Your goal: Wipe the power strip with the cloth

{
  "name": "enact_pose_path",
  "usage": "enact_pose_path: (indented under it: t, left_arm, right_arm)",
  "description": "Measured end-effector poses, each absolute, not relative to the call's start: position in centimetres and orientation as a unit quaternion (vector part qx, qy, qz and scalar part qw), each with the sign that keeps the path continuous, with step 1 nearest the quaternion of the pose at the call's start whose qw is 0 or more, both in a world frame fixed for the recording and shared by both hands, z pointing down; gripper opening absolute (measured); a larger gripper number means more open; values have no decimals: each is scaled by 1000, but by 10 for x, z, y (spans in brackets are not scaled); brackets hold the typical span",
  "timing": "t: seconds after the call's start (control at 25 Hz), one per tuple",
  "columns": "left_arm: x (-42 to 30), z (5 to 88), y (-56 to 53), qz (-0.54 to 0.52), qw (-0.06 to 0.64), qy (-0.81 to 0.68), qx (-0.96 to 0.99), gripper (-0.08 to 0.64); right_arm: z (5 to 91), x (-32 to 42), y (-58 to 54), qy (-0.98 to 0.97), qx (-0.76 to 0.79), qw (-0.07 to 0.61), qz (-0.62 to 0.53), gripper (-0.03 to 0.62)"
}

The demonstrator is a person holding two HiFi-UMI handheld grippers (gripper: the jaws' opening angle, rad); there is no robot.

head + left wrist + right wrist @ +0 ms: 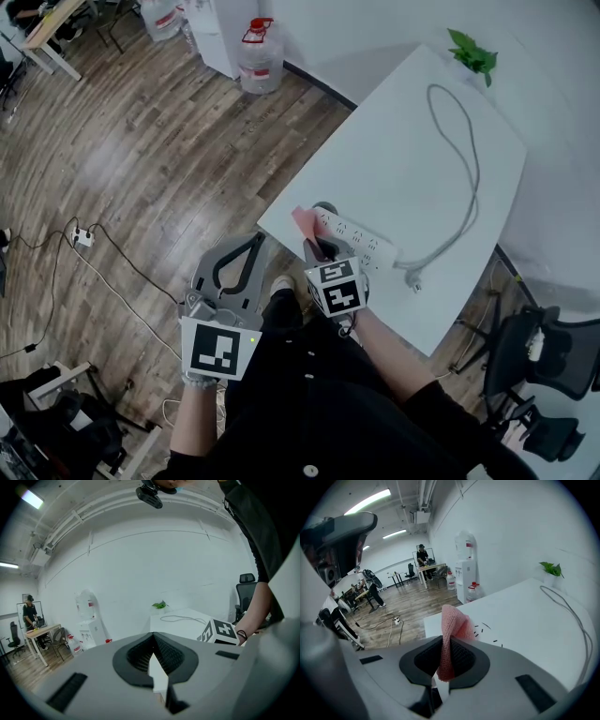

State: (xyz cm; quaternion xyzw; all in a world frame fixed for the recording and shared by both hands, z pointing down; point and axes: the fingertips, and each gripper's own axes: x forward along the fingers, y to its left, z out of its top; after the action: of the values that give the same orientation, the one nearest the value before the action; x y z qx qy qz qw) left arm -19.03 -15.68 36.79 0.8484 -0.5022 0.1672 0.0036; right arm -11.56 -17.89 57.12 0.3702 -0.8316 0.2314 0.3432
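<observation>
While my right gripper (pixel 317 242) clamped the cloth (pixel 304 221) at the power strip's (pixel 361 240) nine-o'clock end — most wiping seemed left — my left gripper (pixel 251 242) hung empty, jaws together, at eight o'clock.

Grey hand-held grippers (pixel 253 242) (pixel 316 246), black-and-white marker cubes (pixel 218 349), black top (pixel 309 403)

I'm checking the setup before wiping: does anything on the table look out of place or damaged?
Nothing stands out. The power strip lies flat near the corner of the table, its plug loose on top; the right gripper holds the pink cloth.
</observation>
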Motion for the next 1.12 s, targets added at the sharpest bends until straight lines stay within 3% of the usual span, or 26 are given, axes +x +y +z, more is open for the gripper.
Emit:
enact_pose_path:
  t: [0.6,1.12]
  left_arm:
    - [-189,369,-151,165,0,-505,847,11]
    - [-125,349,-152,145,-32,-453,879,11]
  right_arm:
    - [560,-122,-178,-849,364,320,211,55]
    - [509,-41,-183,-831,444,276,192,55]
